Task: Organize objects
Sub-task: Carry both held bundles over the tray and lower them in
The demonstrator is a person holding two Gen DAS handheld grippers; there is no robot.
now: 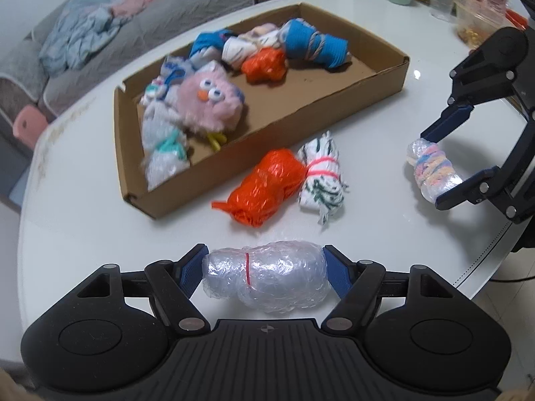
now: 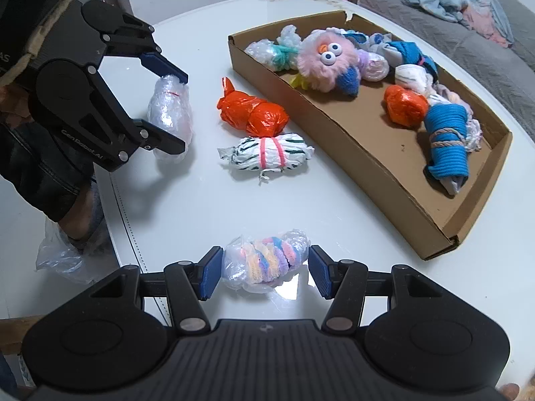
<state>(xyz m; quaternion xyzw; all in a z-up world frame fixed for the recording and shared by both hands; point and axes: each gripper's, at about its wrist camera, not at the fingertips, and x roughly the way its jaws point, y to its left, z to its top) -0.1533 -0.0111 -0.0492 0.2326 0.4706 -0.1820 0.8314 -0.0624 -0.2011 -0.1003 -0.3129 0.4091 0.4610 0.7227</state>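
While each pair of jaws holds a bundle, the left gripper [image 1: 265, 269] grips clear plastic [image 1: 267, 275], the right gripper [image 2: 265, 272] a pastel-banded one [image 2: 265, 264], beside the cardboard tray [image 2: 384, 170].

At the bottom centre, the right gripper [image 2: 265, 272] brackets a pastel-banded plastic bundle [image 2: 264, 264]. At left, the left gripper [image 2: 174, 110] clamps a clear bundle [image 2: 169, 110].
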